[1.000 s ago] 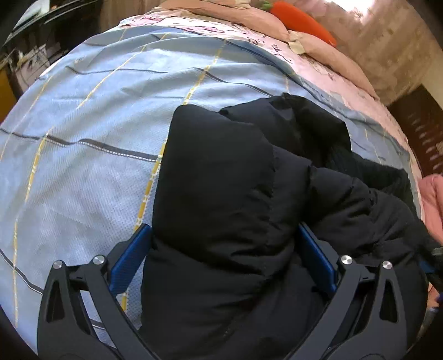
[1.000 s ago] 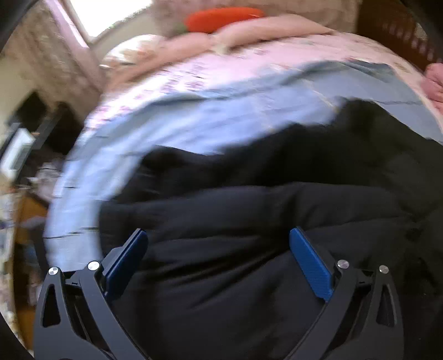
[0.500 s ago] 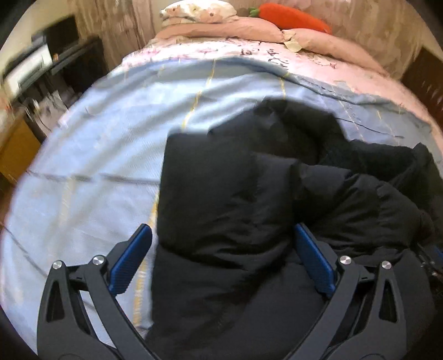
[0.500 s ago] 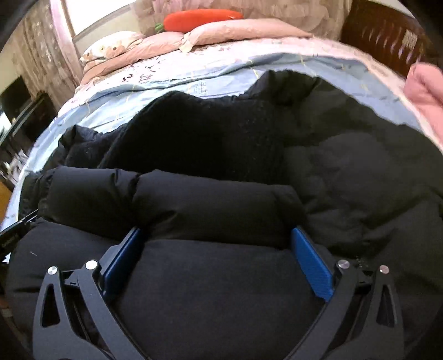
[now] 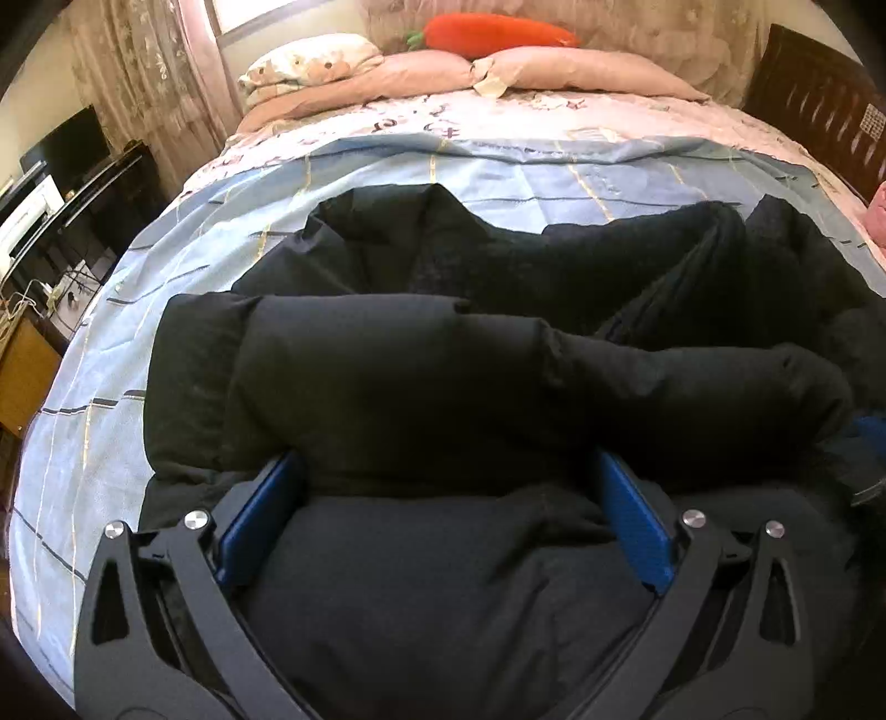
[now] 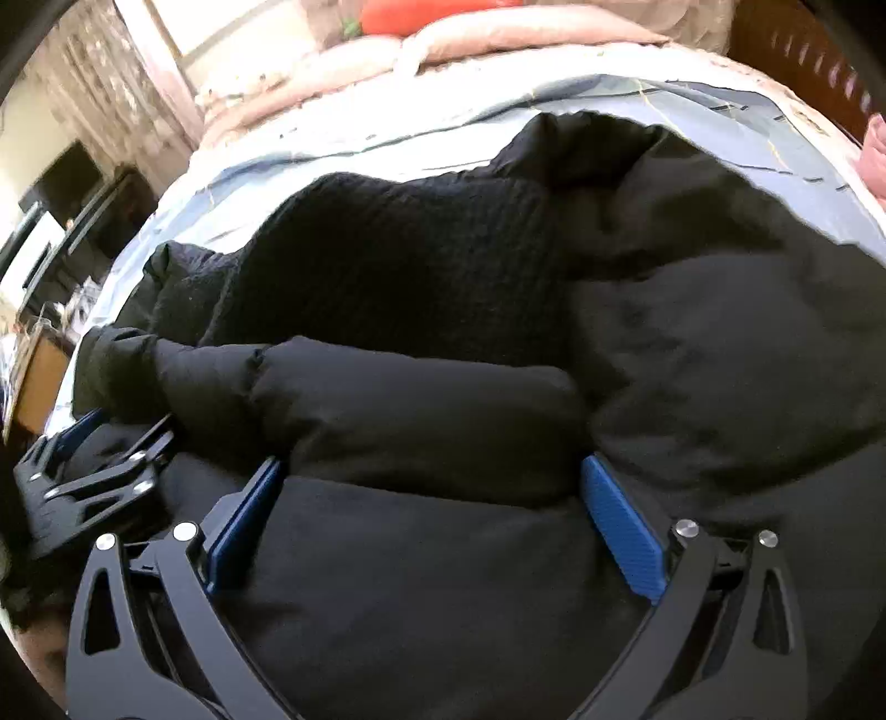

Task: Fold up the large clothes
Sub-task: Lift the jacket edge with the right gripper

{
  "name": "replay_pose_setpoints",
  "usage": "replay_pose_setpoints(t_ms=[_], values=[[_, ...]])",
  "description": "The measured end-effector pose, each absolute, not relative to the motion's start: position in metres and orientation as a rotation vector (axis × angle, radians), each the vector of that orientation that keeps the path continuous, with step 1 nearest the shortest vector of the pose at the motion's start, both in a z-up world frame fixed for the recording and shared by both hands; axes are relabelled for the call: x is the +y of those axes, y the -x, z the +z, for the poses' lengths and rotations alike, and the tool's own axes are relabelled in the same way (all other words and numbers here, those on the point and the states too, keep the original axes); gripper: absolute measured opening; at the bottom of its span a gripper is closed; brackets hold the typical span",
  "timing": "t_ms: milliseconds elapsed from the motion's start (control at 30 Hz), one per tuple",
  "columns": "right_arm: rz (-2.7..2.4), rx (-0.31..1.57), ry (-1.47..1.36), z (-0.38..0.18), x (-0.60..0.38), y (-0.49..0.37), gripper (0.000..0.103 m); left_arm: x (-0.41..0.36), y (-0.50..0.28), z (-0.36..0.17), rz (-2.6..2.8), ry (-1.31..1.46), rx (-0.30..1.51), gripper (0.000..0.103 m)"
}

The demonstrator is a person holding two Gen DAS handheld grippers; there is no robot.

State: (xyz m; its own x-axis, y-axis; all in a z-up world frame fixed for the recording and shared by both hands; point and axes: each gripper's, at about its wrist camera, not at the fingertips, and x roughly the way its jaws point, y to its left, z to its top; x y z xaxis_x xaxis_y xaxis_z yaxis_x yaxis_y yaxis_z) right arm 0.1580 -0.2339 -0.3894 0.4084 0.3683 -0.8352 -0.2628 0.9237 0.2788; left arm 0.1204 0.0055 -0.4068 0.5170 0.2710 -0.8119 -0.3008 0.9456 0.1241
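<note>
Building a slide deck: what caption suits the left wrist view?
Open left gripper over a black puffer jacket on a blue plaid bedsheet.

Jacket (image 5: 443,387): black. Sheet (image 5: 99,387): light blue, yellow and grey lines. Plush carrot (image 5: 498,34): orange. Gripper pads (image 5: 634,518): blue.

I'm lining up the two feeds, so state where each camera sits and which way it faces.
Left wrist: on the left hand-held gripper, facing the pillows across the black jacket; its fingers show.
Right wrist: on the right hand-held gripper, same heading; the left gripper shows at lower left.
Shared: jacket, blue sheet, orange carrot plush.
</note>
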Motion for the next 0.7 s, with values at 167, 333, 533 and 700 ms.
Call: replay_pose_setpoints(t_ms=[167, 333, 533, 700], values=[[0.175, 0.966, -0.574, -0.358, -0.418, -0.157, 0.102, 0.006, -0.124, -0.407, 0.356, 0.0, 0.966, 0.101], [-0.109, 0.91, -0.973, -0.398, -0.58, -0.114, 0.102, 0.002, -0.12, -0.41, 0.38, -0.007, 0.946, 0.101], [-0.256, 0.771, -1.221, -0.439, -0.649, -0.098, 0.102, -0.001, -0.122, -0.41, 0.399, -0.026, 0.938, 0.101], [-0.222, 0.58, -1.487, -0.472, -0.669, -0.121, 0.019, 0.001, -0.121, -0.41, 0.398, -0.022, 0.932, 0.101]])
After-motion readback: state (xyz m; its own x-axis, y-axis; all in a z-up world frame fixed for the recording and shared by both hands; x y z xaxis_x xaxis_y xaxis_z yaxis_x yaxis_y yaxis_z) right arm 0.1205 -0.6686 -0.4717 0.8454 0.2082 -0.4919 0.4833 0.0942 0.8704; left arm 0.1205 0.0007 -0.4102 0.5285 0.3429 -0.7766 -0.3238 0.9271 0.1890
